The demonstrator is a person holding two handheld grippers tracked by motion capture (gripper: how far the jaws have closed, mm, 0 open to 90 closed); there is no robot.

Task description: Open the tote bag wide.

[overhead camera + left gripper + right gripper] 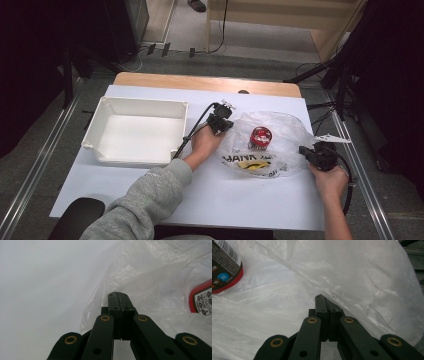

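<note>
A clear plastic bag (282, 131) with black and yellow print lies on the white table, right of centre. A small can with a red lid (260, 136) stands inside its outline. My left gripper (228, 125) is at the bag's left edge. In the left gripper view it (117, 295) is shut, with crinkled film (150, 277) pinched at the tips and the can (201, 298) off to the right. My right gripper (303, 150) is at the bag's right edge. In the right gripper view it (322, 299) is shut on a fold of the bag (362, 277), with the can (224, 265) at upper left.
A white rectangular tray (145, 103) stands to the left of the bag with nothing in it. The white table sheet (240, 200) runs bare toward the near edge. A wooden strip (200, 81) borders the far side. Cables trail from both grippers.
</note>
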